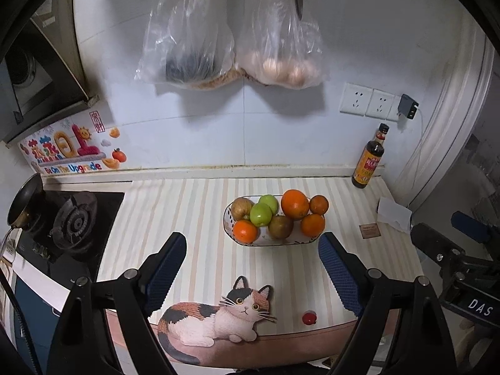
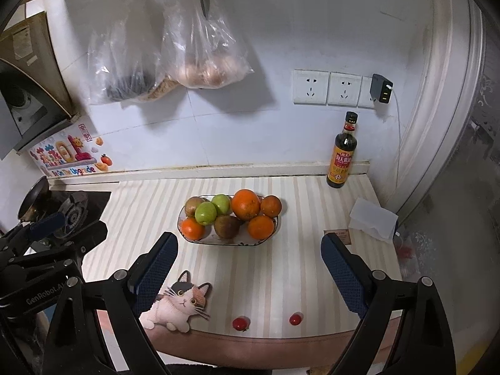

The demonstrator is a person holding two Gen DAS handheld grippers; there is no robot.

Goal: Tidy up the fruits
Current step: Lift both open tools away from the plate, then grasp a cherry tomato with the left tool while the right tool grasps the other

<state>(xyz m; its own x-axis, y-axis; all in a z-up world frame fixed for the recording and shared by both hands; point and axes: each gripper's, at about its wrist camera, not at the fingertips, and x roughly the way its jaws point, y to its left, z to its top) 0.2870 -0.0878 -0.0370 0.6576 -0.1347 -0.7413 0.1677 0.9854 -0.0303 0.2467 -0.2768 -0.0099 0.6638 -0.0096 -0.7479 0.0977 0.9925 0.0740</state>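
Grippers: your left gripper [image 1: 252, 268] and right gripper [image 2: 249, 268] both spread wide, empty, hovering before fruit bowl [image 2: 200, 240]; cherry tomatoes [image 2: 241, 323] near counter edge.

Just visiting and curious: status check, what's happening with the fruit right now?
Left gripper open, empty; right gripper likewise. Fruit bowl full on counter; two cherry tomatoes loose at front edge. Nothing blocking.

- A white tiled wall [image 2: 312, 31] carries three sockets [image 2: 331, 89].
- A striped counter [image 2: 281, 265] adjoins a gas stove [image 1: 75, 222].
- Plastic bags [image 1: 231, 40] hang above.
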